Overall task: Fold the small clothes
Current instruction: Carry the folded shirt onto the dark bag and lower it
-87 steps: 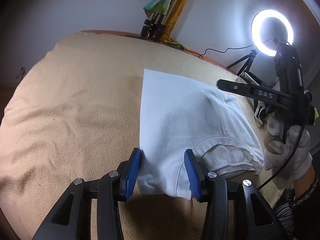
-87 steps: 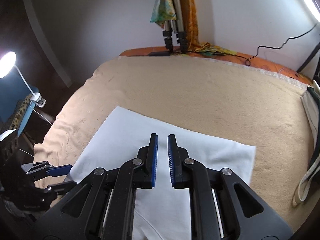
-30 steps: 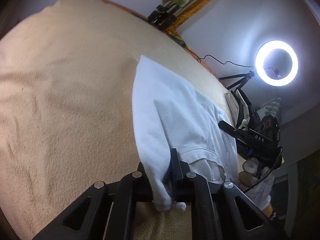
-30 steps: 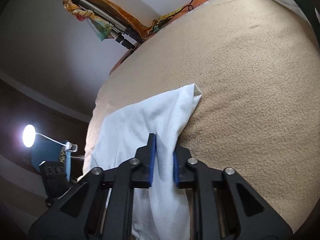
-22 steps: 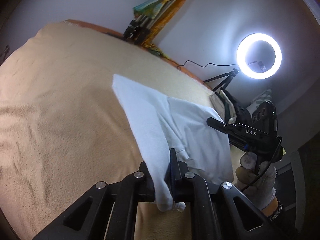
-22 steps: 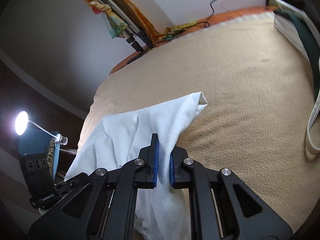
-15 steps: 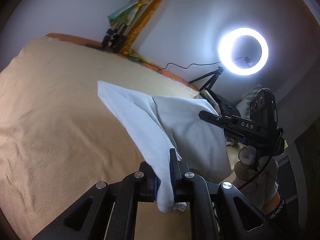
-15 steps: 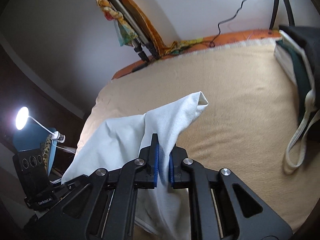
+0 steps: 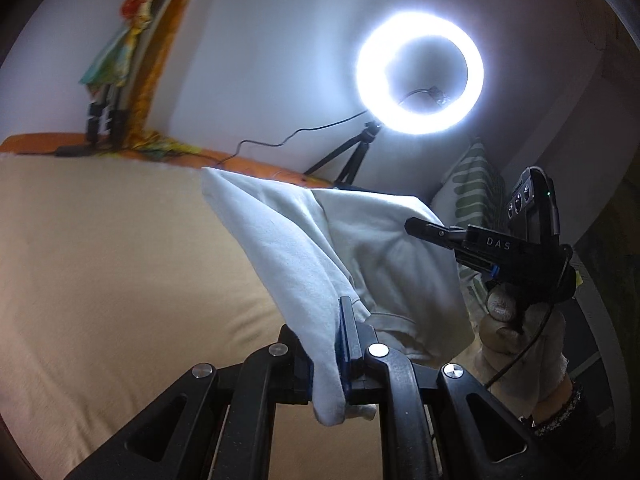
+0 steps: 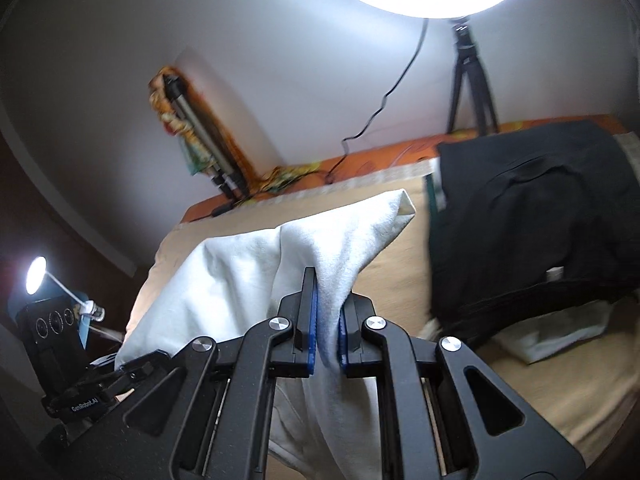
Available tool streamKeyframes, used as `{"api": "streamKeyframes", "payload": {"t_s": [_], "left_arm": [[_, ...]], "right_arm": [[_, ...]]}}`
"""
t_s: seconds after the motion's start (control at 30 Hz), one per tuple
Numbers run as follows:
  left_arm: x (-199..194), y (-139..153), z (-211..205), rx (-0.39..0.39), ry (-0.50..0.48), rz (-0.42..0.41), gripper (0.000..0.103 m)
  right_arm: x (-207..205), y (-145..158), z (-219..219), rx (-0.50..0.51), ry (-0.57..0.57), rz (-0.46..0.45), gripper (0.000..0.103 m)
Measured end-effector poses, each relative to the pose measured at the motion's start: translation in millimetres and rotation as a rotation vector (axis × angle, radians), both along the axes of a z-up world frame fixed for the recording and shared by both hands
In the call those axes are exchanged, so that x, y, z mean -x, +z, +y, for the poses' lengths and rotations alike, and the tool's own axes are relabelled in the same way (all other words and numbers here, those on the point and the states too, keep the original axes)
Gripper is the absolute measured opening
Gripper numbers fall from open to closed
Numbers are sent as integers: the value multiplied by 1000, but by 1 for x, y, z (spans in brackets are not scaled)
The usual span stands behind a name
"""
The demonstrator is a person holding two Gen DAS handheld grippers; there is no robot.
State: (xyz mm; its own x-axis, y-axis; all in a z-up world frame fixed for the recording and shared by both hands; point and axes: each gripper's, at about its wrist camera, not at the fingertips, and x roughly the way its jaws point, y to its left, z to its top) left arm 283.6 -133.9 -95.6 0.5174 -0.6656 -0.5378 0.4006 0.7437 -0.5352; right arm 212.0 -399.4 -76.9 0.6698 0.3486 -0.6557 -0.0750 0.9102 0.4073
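Shirt (image 9: 304, 248), white, hangs lifted above the bed (image 9: 120, 260), near the ring light (image 9: 420, 74). We pinch it with both grippers: left gripper (image 9: 344, 344) fingers clamp one corner, right gripper (image 10: 327, 320) fingers clamp the other. Fabric looks light, soft and floppy, so we judge the corners and hems the best hold.

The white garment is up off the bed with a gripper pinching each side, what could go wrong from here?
1. The left gripper pinches only a thin bunched edge of the white garment; it may slip out.
2. The cloth sags between it and the right gripper, so the fold may land creased on the beige blanket.
3. The dark clothes lie close by; the far corner might catch them.
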Motion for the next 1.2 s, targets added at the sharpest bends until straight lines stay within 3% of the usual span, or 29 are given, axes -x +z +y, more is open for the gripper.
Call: {"api": "streamKeyframes", "payload": {"t_s": [0.43,0.67,0.9,1.2], "left_arm": [[-62,19,-132,-9,-89,-85,6],[-93,14,-192,-22,-110,-108,6],[-111,-3,-231,-85,-120,-136,6],[-123,-32,-240,-142,-108,-98,8]], "right_arm": [[-23,42,-128,104,-126,-75,9],[-45,59,-185,160,-175,-121,9],[-60,46,-225,150,-213,-129,9],[-84,4,-236,199,-226,-75,9]]}}
